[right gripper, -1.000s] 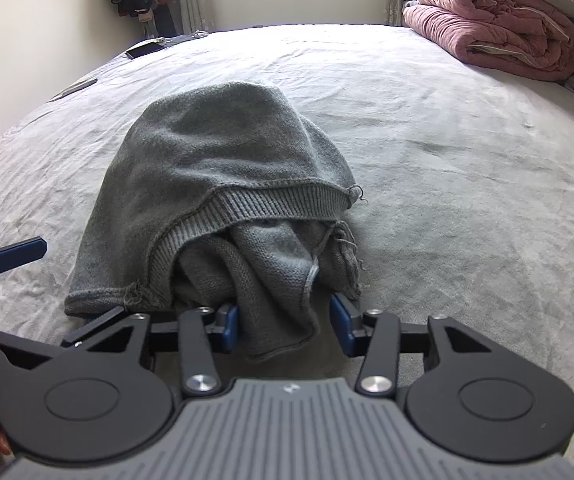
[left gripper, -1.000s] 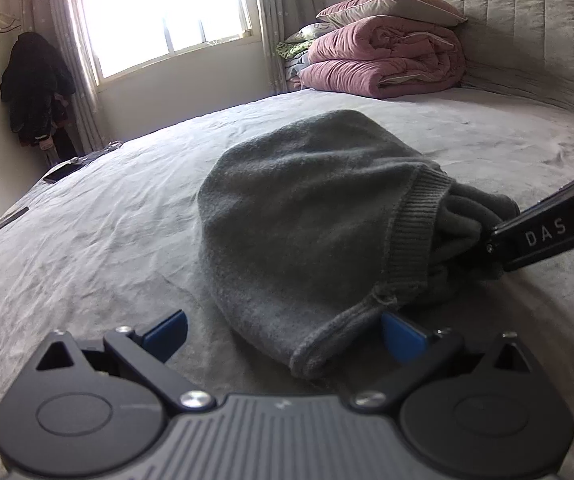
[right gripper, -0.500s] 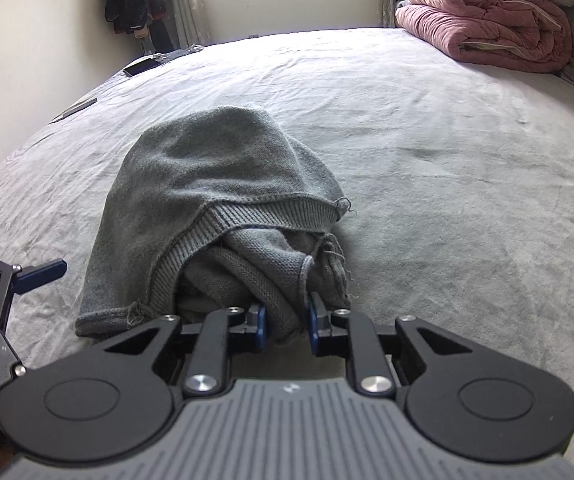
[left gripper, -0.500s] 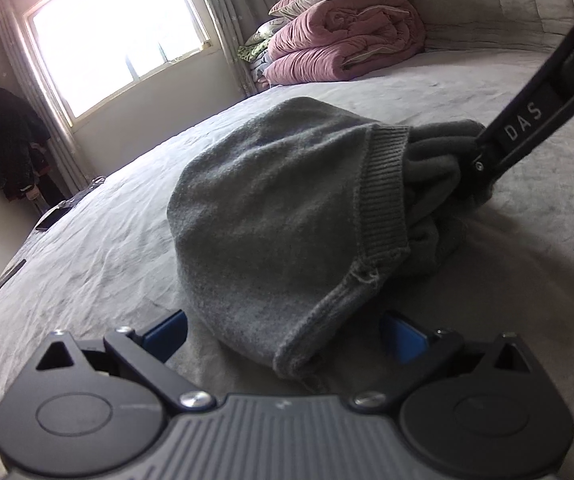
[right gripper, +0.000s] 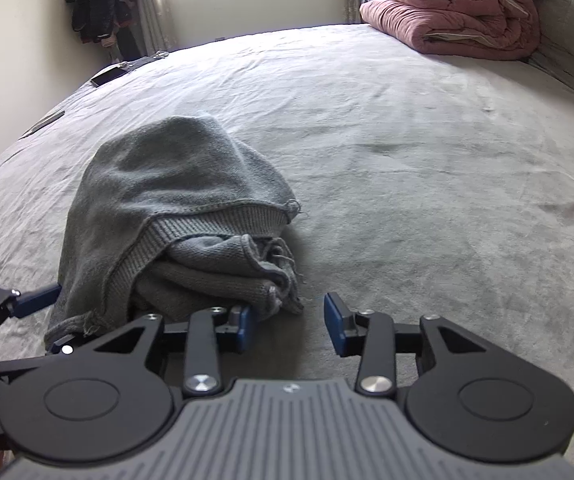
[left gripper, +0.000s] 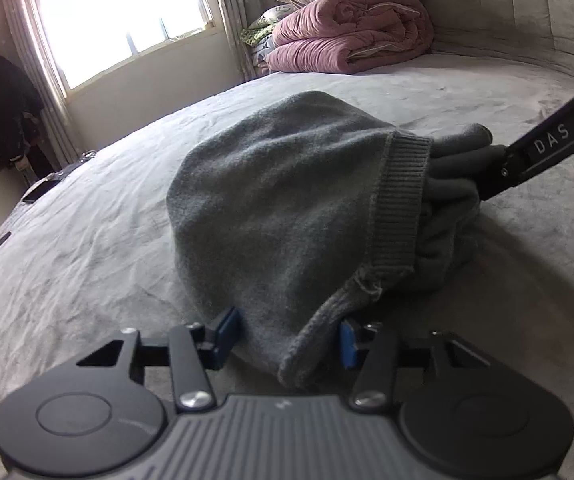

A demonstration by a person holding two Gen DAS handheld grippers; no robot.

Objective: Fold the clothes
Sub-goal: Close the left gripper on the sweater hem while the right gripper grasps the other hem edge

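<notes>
Grey sweater (right gripper: 175,216) lies bundled on the bed (right gripper: 427,168), well short of the pink quilt (right gripper: 459,16). My left tongs (left gripper: 287,340) have just been closing, now half apart, the sweater's near hem corner between the pads; whether they pinch it, cannot tell. My right tongs (right gripper: 289,326) have just been opening, half apart, empty, left pad touching the sweater's loose fold.

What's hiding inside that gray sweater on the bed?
Inside the gray sweater, past its ribbed hem, sits more of the same gray knit, bunched in folds that stick out the opening. Deeper in, the top layer covers everything, so nothing else can be seen.
</notes>
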